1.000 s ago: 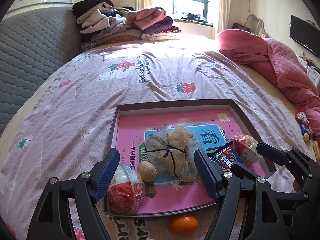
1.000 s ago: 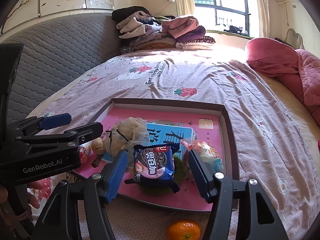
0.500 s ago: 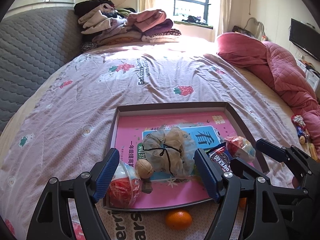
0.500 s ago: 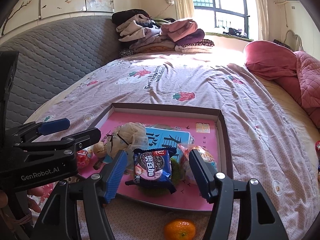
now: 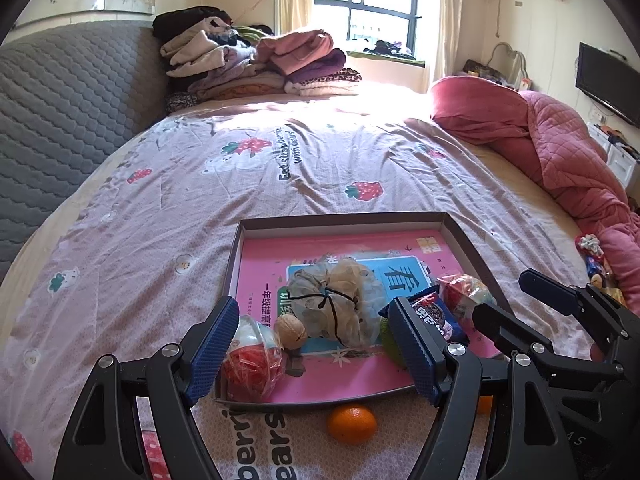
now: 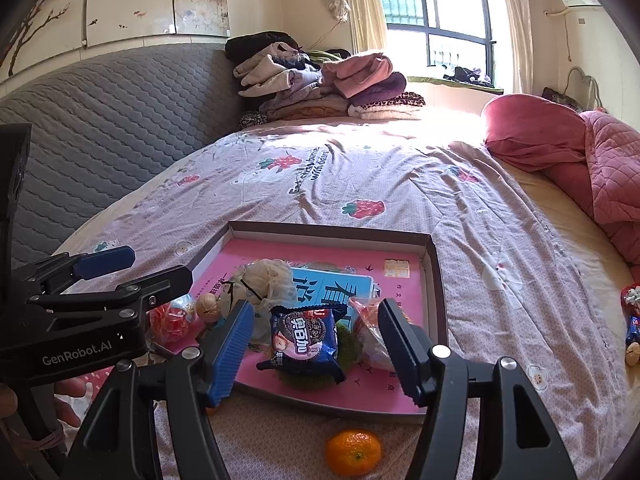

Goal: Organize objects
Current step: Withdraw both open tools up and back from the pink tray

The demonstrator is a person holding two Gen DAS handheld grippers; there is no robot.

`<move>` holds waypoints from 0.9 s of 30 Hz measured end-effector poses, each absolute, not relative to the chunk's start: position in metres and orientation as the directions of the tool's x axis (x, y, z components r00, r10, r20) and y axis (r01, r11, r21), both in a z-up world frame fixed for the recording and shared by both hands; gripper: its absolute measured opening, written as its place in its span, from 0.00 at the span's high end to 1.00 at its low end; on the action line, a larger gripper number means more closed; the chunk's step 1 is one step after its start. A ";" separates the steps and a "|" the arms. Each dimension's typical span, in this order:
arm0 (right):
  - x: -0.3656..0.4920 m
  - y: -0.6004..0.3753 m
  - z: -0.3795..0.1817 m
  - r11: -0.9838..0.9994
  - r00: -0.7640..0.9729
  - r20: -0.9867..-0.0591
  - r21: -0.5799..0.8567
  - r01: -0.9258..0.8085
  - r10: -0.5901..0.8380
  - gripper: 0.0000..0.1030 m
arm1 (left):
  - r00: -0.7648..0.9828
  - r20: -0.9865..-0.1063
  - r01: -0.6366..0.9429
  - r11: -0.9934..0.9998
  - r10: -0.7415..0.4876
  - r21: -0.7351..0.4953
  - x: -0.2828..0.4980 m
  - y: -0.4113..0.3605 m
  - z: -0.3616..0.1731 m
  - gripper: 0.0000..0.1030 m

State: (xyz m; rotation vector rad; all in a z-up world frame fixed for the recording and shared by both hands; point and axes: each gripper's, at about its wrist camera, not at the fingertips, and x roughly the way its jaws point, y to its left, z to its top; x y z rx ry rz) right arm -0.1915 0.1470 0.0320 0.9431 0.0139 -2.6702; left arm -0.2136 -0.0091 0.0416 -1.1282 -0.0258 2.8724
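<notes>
Hovering released and empty, both grippers' jaws face a mostly filled tray [image 5: 472,248], one orange [image 6: 353,452] left below them outside.

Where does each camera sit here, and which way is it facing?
Left wrist: on the left gripper, looking along its open fingers across the bed at the tray; the right gripper shows at right.
Right wrist: on the right gripper, fingers open, facing the same tray from further right; the left gripper shows at left.
Shared: tray, cookie pack, walnut, and orange outside the tray's near edge.
</notes>
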 end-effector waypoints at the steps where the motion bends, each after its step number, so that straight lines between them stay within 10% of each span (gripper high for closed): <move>1: -0.190 0.148 0.034 -0.952 -0.738 -0.613 0.092 0.290 -0.284 0.38 | -0.734 -0.677 -0.047 -0.998 0.058 -0.035 -0.211 -0.009 0.043 0.24; 27: -0.132 0.164 0.061 -0.960 -0.791 -0.552 0.062 0.274 -0.262 0.38 | -0.757 -0.649 -0.044 -0.997 0.071 -0.057 -0.144 -0.008 0.051 0.24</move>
